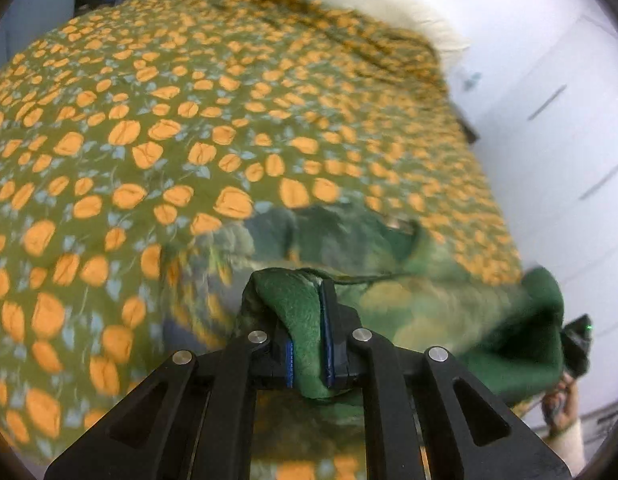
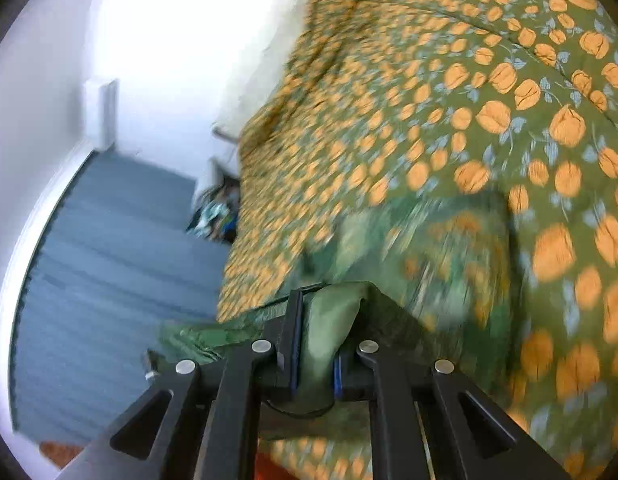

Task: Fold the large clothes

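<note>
We are holding the green fleece garment (image 1: 389, 304) by 2 bunched edges: the left gripper (image 1: 307, 320) is pinching one fold between its pads, and the right gripper (image 2: 315, 332) is clamping another. The cloth is hanging blurred between them, above the orange-flowered bedspread (image 1: 189, 128), running side to side from one grip to the other. Since both are gripping it, neither looks nearer, and we judge the fold turns on carrying both held edges forward over the bed together.

**A bedroom with a patterned bed cover**

A bed cover (image 1: 229, 120) in green with orange flowers filled most of both views. White walls (image 2: 49, 80) stood around it, and bright light fell on them. The floor (image 2: 109, 240) was grey-blue carpet. A white pillow (image 1: 409, 4) lay at the far end.
</note>
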Demonstrator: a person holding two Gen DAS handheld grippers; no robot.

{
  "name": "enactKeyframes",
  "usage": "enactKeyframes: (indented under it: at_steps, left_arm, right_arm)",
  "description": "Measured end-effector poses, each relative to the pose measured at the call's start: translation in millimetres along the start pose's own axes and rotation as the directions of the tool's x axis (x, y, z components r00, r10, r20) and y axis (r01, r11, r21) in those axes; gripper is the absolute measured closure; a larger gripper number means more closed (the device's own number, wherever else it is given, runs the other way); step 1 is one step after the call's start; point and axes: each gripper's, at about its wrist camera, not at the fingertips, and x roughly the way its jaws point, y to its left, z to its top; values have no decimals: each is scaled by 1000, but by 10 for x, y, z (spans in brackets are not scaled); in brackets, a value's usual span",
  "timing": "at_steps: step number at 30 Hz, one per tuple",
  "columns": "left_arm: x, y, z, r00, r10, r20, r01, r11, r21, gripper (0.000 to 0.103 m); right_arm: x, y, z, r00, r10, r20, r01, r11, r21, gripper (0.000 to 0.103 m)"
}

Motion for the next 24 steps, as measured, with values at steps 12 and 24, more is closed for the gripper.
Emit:
enactKeyframes:
  at_steps: [12,24]
  left_arm:
    - [191,124,-77,998,-44,-35,43,999,-22,5]
    - [574,281,-238,980,161,-115,-140,975,174,11]
  right_arm:
    - [626,-661,291,999,-26,-41,34,977,210,51]
    - [775,-90,227,898,-427,-109,364,858,-363,14]
